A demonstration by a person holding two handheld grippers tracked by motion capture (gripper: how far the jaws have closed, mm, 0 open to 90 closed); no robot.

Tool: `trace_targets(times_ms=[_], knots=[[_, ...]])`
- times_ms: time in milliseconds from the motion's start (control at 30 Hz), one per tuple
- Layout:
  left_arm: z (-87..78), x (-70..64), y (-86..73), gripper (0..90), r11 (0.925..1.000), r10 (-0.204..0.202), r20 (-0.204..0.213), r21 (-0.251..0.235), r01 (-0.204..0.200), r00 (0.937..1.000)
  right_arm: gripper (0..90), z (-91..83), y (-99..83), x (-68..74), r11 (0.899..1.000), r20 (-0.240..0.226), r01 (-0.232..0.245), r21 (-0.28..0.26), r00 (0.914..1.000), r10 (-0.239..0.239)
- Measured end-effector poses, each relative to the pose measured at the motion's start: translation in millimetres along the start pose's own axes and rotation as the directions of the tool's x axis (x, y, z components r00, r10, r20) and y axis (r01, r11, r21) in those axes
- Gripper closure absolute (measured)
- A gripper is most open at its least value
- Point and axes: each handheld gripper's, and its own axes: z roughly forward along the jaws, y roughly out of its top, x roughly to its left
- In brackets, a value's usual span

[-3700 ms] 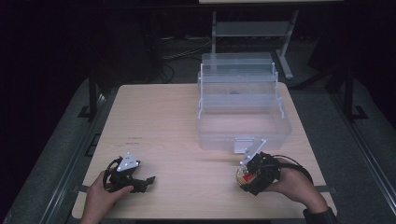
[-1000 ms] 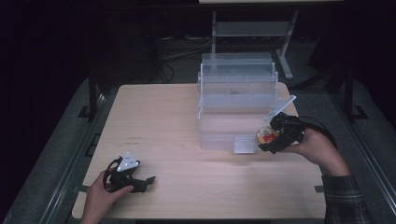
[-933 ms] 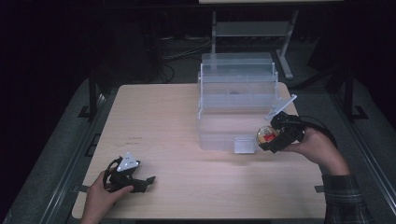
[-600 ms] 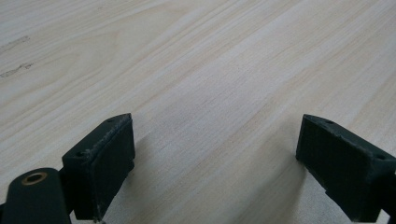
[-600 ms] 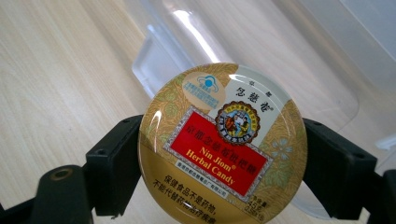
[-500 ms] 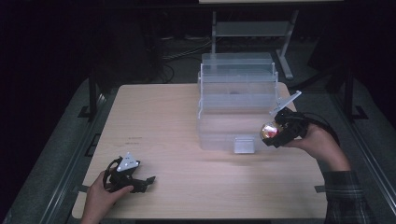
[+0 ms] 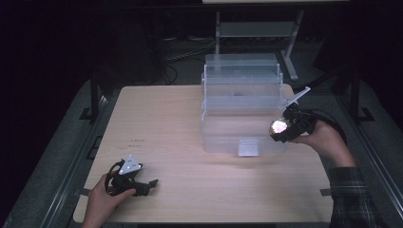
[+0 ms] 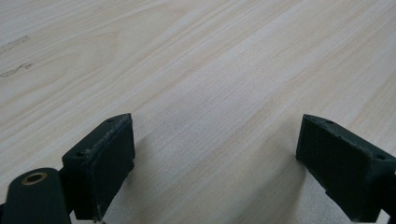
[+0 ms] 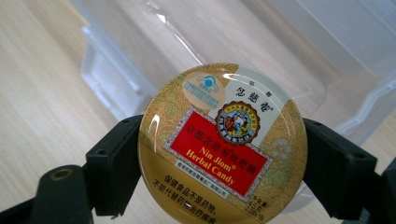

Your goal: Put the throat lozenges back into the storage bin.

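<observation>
While the left gripper point(image 8: 215, 177) rests wide open on the pale wooden tabletop point(image 7: 180, 118), the right gripper's point(image 9: 223, 158) fingers point(image 9: 114, 168) clamp a round gold tin point(image 9: 223, 144) labelled "Nin Jiom Herbal Candy" beside the clear plastic tiered box point(image 7: 240, 104)

Pale wooden table point(image 7: 190, 123); clear tiered plastic box point(image 7: 242, 111) stands right of centre, seemingly empty.
</observation>
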Motion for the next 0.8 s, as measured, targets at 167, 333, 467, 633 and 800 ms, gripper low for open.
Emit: trace_targets(times_ms=[167,333,467,633,800], knots=[[0.0,-0.2,0.0,10.7,1.0000,-0.002,0.001,0.000,0.002,1.0000,19.6,1.5,-0.4,-8.6,1.000,0.016,-0.023,-0.005,0.9996,0.023],[0.0,-0.2,0.0,10.7,1.0000,-0.002,0.001,0.000,0.002,1.0000,19.6,5.1,-1.0,-15.2,0.999,0.027,-0.041,0.003,0.9988,0.041],[0.0,-0.2,0.0,10.7,1.0000,-0.002,0.001,0.000,0.002,1.0000,19.6,8.1,-0.3,-19.1,0.998,0.031,-0.062,0.009,0.9976,0.062],[0.0,-0.1,0.0,10.7,1.0000,-0.002,0.001,0.000,0.002,1.0000,19.6,13.0,1.6,-24.2,0.997,0.045,-0.077,0.027,0.9962,0.075],[0.0,-0.1,0.0,10.7,1.0000,-0.002,0.001,0.000,0.002,1.0000,19.6,17.8,3.4,-28.7,0.995,0.053,-0.093,0.033,0.9945,0.091]])
